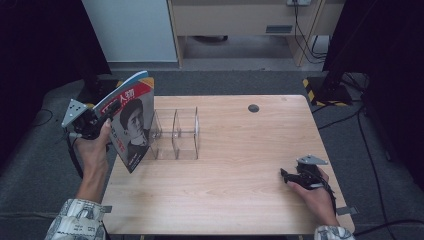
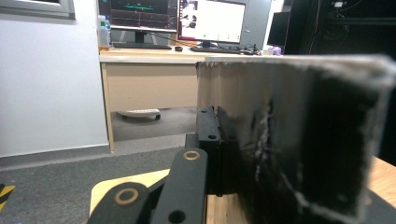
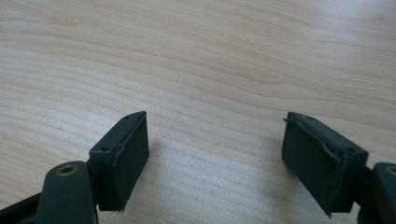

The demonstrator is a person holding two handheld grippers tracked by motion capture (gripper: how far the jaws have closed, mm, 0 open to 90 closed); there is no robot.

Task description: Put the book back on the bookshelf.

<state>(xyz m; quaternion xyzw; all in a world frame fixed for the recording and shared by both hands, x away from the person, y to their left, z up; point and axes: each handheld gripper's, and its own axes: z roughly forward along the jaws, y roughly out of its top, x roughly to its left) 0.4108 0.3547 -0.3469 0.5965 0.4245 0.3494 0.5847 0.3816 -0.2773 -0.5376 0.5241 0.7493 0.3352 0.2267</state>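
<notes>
A magazine (image 1: pixel 131 125) with a red and blue cover and a portrait on it stands tilted off the table's left edge, its lower corner near the tabletop. My left gripper (image 1: pixel 106 113) is shut on its upper left edge, held up by a hand. In the left gripper view the black jaws (image 2: pixel 224 154) are pressed together, and one frayed pad looms large at the right. Just right of the magazine a clear acrylic organizer (image 1: pixel 175 132) with several compartments stands on the table. My right gripper (image 1: pixel 286 175) rests low at the table's right front, open, over bare wood (image 3: pixel 215 140).
The wooden table (image 1: pixel 235 190) has a round cable hole (image 1: pixel 253 108) at the back. A pale desk (image 1: pixel 240 20) and cables (image 1: pixel 305 40) lie beyond. Yellow-black tape (image 1: pixel 311 90) marks the floor at the right. Monitors (image 2: pixel 210 21) stand on the desk.
</notes>
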